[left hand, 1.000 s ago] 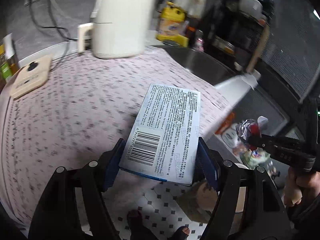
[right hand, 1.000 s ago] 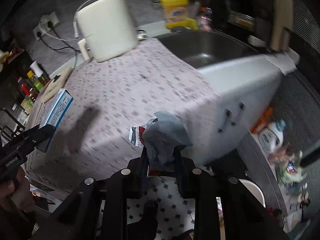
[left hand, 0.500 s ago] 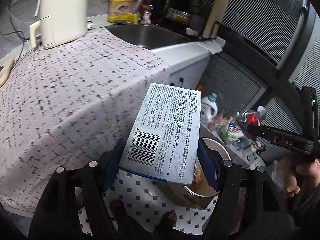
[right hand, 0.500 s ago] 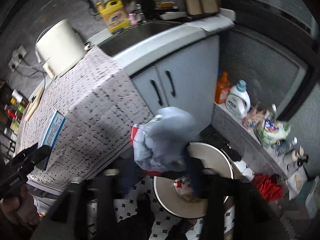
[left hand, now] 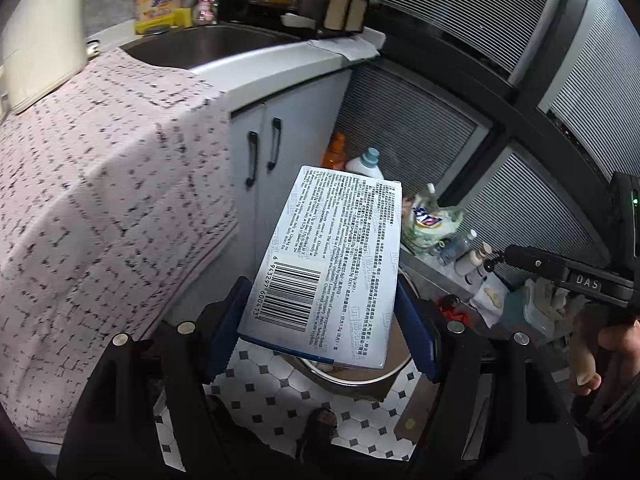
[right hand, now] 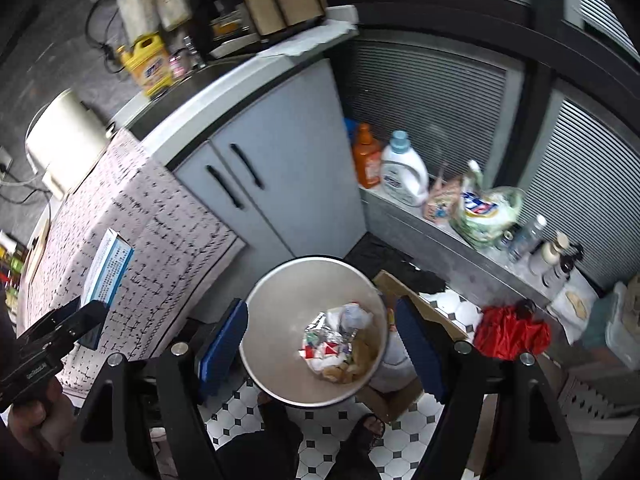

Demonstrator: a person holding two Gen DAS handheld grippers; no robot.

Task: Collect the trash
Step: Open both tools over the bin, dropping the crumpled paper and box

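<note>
My left gripper (left hand: 320, 332) is shut on a flat white-and-blue carton (left hand: 328, 264) with a barcode, held in the air beside the counter; the carton also shows in the right wrist view (right hand: 107, 268). My right gripper (right hand: 322, 344) is open and empty, right above a round metal trash bin (right hand: 280, 304) on the floor. Crumpled wrappers and other trash (right hand: 340, 336) lie in the bin. In the left wrist view the bin's rim (left hand: 360, 380) peeks out below the carton, and the right gripper (left hand: 496, 258) is at the right edge.
A counter with a patterned cloth (left hand: 100, 200) is on the left, with a sink (left hand: 200, 44) behind it. White cabinet doors (right hand: 280, 184) stand behind the bin. Bottles (right hand: 400, 172) and bags (right hand: 484, 212) line a low ledge on the right. A cardboard box (right hand: 400, 396) lies by the bin.
Both grippers swung right from the counter toward the bin. The right gripper opened and the crumpled wrapper it held now lies in the bin. The left gripper still holds the carton.
</note>
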